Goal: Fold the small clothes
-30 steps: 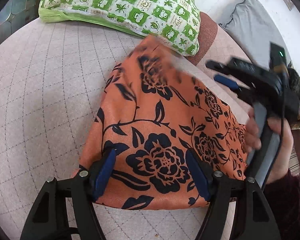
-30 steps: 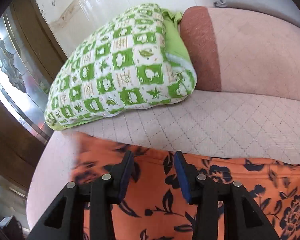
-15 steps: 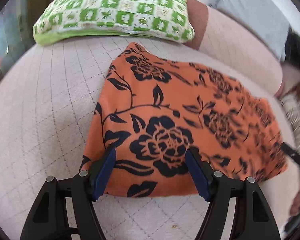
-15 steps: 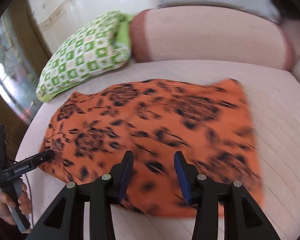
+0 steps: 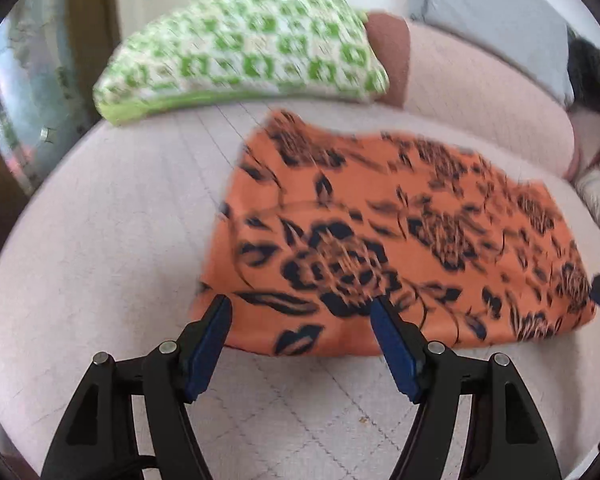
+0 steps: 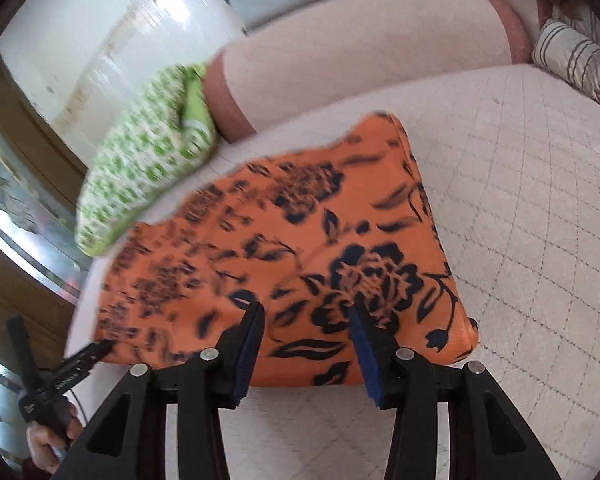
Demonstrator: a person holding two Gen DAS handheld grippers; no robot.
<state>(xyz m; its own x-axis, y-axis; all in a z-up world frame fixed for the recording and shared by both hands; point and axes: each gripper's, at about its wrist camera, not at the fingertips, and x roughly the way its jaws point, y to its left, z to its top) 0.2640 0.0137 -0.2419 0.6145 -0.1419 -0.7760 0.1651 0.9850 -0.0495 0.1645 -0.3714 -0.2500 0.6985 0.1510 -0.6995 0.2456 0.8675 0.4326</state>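
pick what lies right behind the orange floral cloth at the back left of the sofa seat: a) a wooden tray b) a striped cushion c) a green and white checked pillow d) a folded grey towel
c: the green and white checked pillow rests on the sofa seat just beyond the far corner of the orange floral cloth, against the backrest.

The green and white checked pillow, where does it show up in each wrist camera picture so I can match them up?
Left wrist view: the green and white checked pillow lies across the upper middle, beyond the orange floral garment.
Right wrist view: the pillow sits at the left, touching the garment's upper left edge.
Shared landmark: the reddish end of the sofa bolster, right beside the pillow in both views.
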